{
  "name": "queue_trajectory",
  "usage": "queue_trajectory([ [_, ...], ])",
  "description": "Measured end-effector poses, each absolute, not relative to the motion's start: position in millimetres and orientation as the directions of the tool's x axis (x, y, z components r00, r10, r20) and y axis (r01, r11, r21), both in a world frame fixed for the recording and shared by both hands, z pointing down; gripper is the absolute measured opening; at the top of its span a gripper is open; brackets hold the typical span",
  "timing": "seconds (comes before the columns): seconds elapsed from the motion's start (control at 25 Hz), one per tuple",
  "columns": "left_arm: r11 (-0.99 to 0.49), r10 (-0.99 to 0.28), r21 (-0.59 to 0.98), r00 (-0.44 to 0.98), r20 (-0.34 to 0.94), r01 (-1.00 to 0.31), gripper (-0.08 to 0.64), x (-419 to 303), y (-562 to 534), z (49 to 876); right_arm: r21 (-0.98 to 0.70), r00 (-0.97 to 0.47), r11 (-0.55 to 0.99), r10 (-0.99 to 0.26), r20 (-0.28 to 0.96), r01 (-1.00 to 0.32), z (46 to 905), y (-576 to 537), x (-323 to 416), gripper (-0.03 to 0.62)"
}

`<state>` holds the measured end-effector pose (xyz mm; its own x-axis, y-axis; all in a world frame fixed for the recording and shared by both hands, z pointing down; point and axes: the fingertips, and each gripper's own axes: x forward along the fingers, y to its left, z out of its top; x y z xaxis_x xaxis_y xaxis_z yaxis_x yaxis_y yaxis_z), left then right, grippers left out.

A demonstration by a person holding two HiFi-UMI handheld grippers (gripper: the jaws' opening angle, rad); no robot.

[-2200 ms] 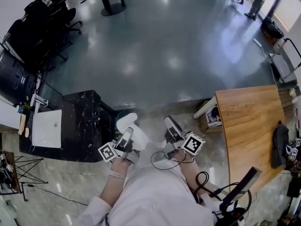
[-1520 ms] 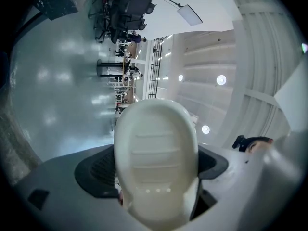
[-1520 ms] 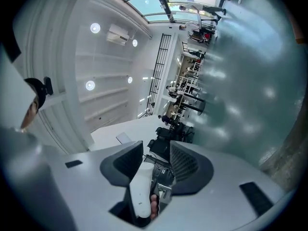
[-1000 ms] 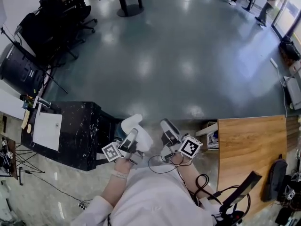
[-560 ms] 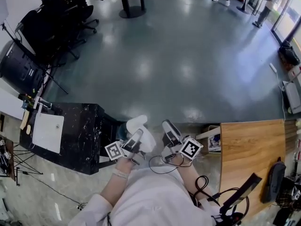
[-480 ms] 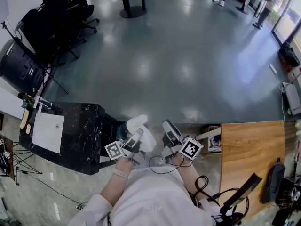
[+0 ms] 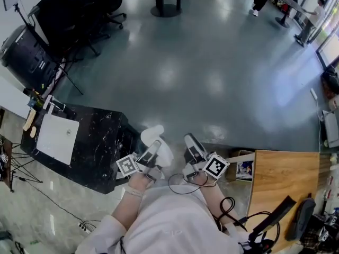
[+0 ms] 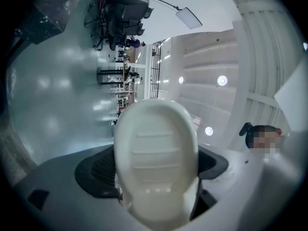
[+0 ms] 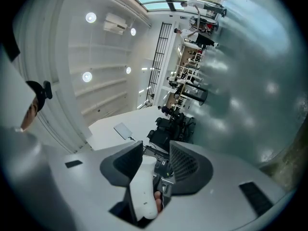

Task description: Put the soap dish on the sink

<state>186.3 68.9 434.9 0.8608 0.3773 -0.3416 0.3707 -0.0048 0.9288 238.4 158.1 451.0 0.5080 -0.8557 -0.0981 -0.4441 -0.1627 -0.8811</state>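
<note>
Head view: soap dish (image 7: 150, 135) in your left gripper (image 7: 154, 147), near your body; sink (image 7: 55, 136) well apart at far left
Left jaws: closed on the dish's sides
Right jaws: your right gripper (image 7: 189, 140) open; empty

Black marble counter (image 7: 103, 142) on grey floor (image 7: 212, 62), white sink (image 7: 57, 138) and faucet (image 7: 56, 105) set in it.

- Head view: high above, facing steeply down on the grey floor (image 7: 212, 73).
- Left gripper view: rolled sideways, very close behind the soap dish (image 8: 156, 162), facing across that floor.
- Right gripper view: likewise rolled; all three share the black office chairs (image 7: 79, 15).
</note>
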Motion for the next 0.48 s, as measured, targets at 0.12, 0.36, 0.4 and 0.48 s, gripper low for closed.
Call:
queue_trajectory([
  [0.12,-0.082,0.348,0.932,0.887,-0.304,0.352,0.471,185.5,36.0,439.7,-0.878,0.471,-0.149,-0.877,-0.095,-0.455,450.4,130.5,239.8,0.169],
  [0.36,-0.216,0.213,0.931,0.945,-0.247,0.293,0.471,163.7,-44.7,439.0,-0.865,0.345,-0.100,-0.935,-0.088,-0.491,443.4,51.8,234.0,0.169],
  [0.4,-0.246,0.179,0.932,0.957,-0.227,0.266,0.471,157.5,-60.7,441.2,-0.864,0.315,-0.086,-0.945,-0.087,-0.497,442.4,35.0,231.3,0.169],
  [0.48,-0.286,0.117,0.934,0.975,-0.189,0.215,0.471,142.7,-91.8,446.5,-0.860,0.263,-0.065,-0.961,-0.082,-0.505,442.0,3.3,223.8,0.169],
])
